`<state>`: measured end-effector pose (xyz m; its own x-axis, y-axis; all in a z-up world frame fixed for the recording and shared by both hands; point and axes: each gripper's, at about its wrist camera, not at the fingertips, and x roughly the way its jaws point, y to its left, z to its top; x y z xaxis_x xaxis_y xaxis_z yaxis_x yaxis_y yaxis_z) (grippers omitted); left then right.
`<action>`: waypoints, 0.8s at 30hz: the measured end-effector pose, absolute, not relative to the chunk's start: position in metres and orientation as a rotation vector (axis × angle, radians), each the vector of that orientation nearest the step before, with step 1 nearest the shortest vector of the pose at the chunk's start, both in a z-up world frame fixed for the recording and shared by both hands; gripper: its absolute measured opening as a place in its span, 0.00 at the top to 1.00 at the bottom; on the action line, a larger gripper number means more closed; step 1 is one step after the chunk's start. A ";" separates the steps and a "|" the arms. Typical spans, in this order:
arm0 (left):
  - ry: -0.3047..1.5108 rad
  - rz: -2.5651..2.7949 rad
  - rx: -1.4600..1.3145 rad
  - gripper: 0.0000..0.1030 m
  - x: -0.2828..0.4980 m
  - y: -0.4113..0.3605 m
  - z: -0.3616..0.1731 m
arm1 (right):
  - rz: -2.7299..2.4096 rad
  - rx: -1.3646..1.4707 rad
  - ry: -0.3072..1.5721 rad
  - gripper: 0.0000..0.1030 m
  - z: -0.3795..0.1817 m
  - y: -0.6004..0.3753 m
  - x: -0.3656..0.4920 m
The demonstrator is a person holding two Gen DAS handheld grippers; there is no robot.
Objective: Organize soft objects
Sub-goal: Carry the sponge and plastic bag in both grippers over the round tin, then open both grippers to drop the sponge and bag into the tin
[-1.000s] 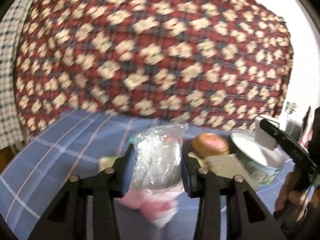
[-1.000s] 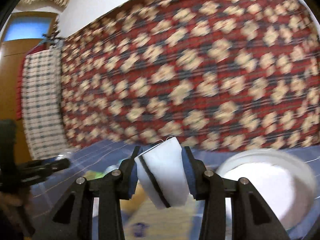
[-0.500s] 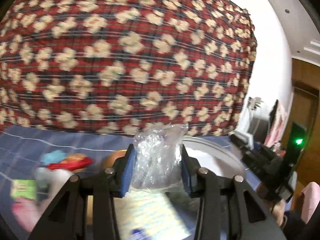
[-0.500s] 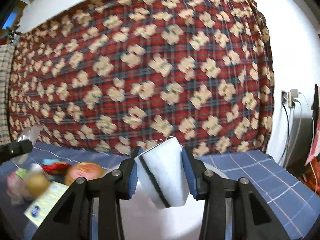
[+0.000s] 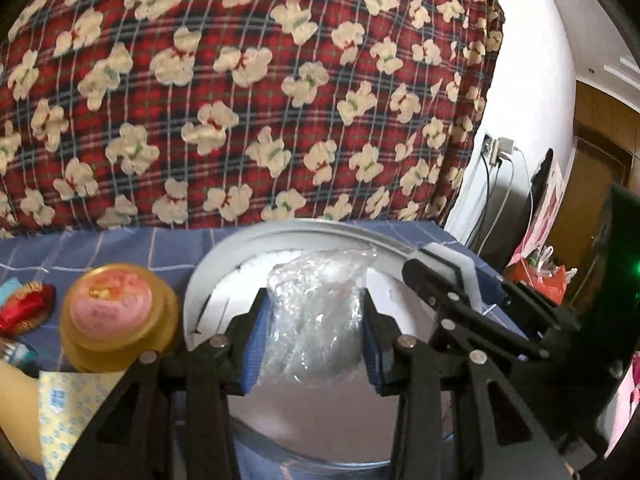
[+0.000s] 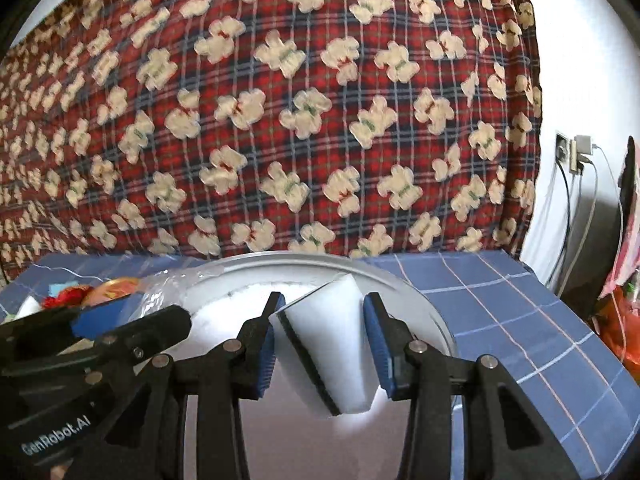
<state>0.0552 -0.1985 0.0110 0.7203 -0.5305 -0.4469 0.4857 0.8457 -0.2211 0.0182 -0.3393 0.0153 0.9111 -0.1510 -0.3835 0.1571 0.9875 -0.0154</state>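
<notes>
1. The left gripper pinches a crumpled clear plastic bag above the round white basin.
2. The right gripper clamps a white sponge block with a dark stripe over the same basin, at 3 o'clock of the left one.
3. Risk: both tools crowd one opening; they may collide.
4. The light bag may cling to a pad on release, or catch the basin's rim and fall outside onto the blue checked cloth.

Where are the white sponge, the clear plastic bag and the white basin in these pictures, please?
white sponge [image 6: 336, 344], right wrist view, its white front face.
clear plastic bag [image 5: 316, 312], left wrist view, its crinkled middle.
white basin [image 6: 416, 300], right wrist view, its right rim.
</notes>
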 end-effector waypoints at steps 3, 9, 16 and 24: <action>0.530 -0.555 -0.085 0.60 0.056 -0.198 0.007 | -0.145 0.041 0.427 0.56 0.012 -0.342 0.022; 0.559 -0.485 -0.102 0.17 0.061 -0.192 0.003 | -0.085 0.226 0.537 0.49 -0.002 -0.364 0.034; 0.422 -0.524 -0.140 0.00 0.035 -0.179 0.026 | 0.028 0.434 0.409 0.31 0.010 -0.386 0.015; 0.330 -0.369 -0.161 0.00 0.024 -0.141 0.034 | -0.121 0.469 0.233 0.27 0.026 -0.400 -0.010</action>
<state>0.0245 -0.1414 0.0340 0.8803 -0.3785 -0.2859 0.3267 0.9208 -0.2131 -0.0105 -0.4004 0.0256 0.9665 -0.0621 -0.2492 0.1685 0.8854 0.4331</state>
